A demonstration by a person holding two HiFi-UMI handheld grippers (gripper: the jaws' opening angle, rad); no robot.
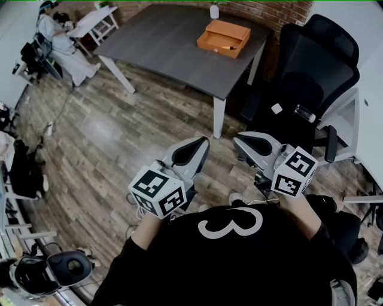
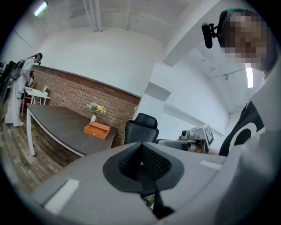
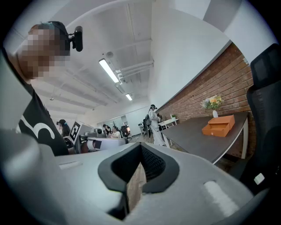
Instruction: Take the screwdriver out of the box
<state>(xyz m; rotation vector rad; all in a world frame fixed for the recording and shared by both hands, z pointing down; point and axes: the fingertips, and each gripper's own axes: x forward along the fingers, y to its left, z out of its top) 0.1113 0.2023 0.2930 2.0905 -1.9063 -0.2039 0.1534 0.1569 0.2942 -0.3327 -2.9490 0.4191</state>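
Observation:
An open orange box (image 1: 224,37) lies near the far right of a dark table (image 1: 161,42). A small dark and yellow tool, the screwdriver (image 1: 227,47), lies inside its front part. Both grippers are held close to the person's body, well short of the table and over the wood floor. The left gripper (image 1: 192,149) is shut and holds nothing. The right gripper (image 1: 248,142) has its tips together and is also empty. The box (image 2: 97,130) shows far off in the left gripper view beyond that gripper (image 2: 141,147). In the right gripper view the box (image 3: 218,125) is just as distant from that gripper (image 3: 141,147).
A black office chair (image 1: 314,72) stands right of the table, close to the right gripper. A white vase (image 1: 214,10) sits behind the box. Another person (image 1: 57,36) sits at the far left by a small white table (image 1: 96,21). Gear lies on the floor at the lower left.

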